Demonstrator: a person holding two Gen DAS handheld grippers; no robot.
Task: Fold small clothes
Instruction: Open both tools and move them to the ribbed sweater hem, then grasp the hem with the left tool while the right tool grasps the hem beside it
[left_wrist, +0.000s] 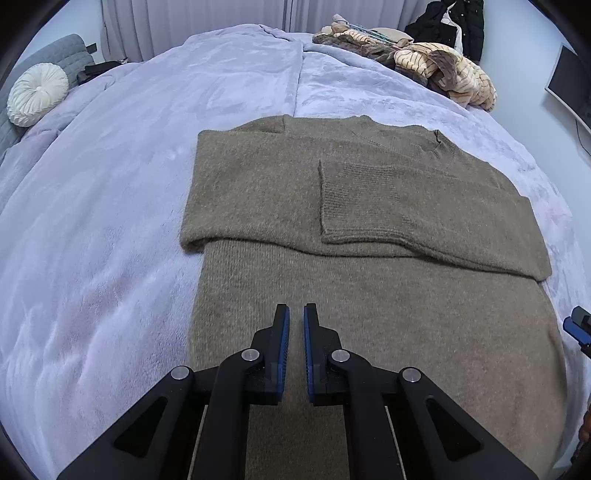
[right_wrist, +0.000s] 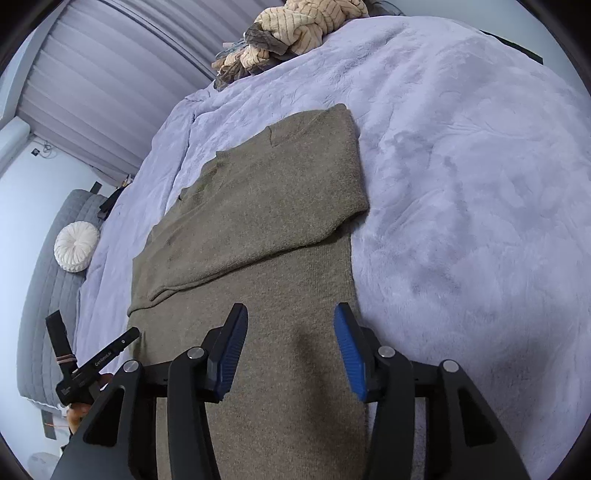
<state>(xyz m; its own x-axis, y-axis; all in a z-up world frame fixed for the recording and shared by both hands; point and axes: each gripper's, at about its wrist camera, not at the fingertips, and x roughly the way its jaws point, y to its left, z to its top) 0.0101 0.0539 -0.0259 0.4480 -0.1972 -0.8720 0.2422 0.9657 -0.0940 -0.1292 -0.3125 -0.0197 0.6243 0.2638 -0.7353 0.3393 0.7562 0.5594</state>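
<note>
Across the middle of the bed (left_wrist: 110, 229), under a plush lavender blanket (right_wrist: 461, 229): a brownish-grey knit sweater (left_wrist: 369, 295), laid flat, both sleeves folded across the chest. Soft, limp, fuzzy, probably light with some heft; likely to sag and stretch if lifted by one point, so best pinched at both hem corners nearest the bed's near edge. Above the hem, left gripper (left_wrist: 296, 312) parted slightly, right gripper (right_wrist: 290, 314) parted wider, both empty.
</note>
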